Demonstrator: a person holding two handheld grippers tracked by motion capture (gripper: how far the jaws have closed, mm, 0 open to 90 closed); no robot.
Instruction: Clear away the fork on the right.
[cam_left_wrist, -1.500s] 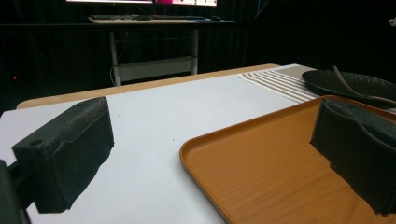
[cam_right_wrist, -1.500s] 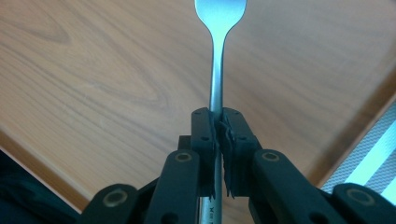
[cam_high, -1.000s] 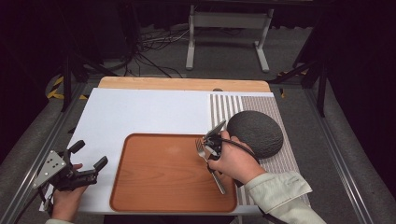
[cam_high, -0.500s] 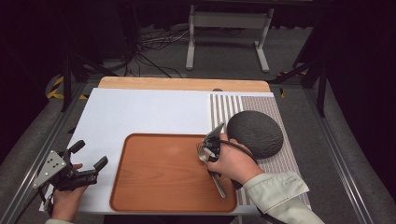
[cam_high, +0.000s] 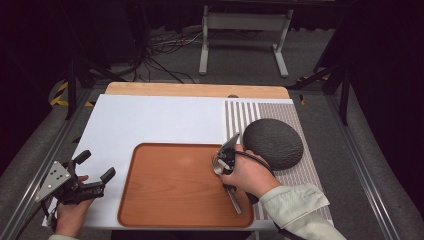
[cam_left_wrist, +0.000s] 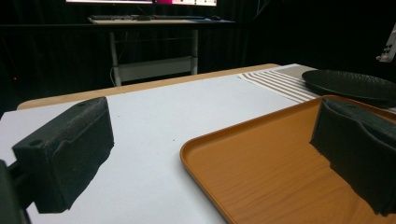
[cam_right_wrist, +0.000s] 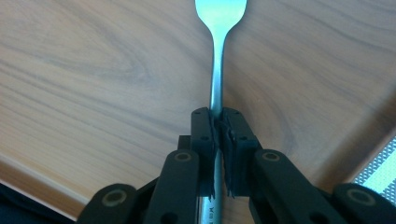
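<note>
My right gripper (cam_high: 228, 186) is shut on a metal fork (cam_high: 235, 201), held low over the right part of a brown wooden tray (cam_high: 165, 185). In the right gripper view the jaws (cam_right_wrist: 218, 126) clamp the fork (cam_right_wrist: 217, 51) by its handle, and the head points away from them over the tray (cam_right_wrist: 93, 70). My left gripper (cam_high: 96, 166) rests at the front left on the white mat (cam_high: 150, 120), open with nothing between its black pads (cam_left_wrist: 70, 149). The tray's corner (cam_left_wrist: 261, 177) lies just ahead of it.
A dark round plate (cam_high: 273, 142) sits on a striped placemat (cam_high: 240, 115) at the right, close behind my right hand. The plate (cam_left_wrist: 350, 84) also appears far right in the left gripper view. Past the table's far wooden edge (cam_high: 195, 90) stands a metal frame.
</note>
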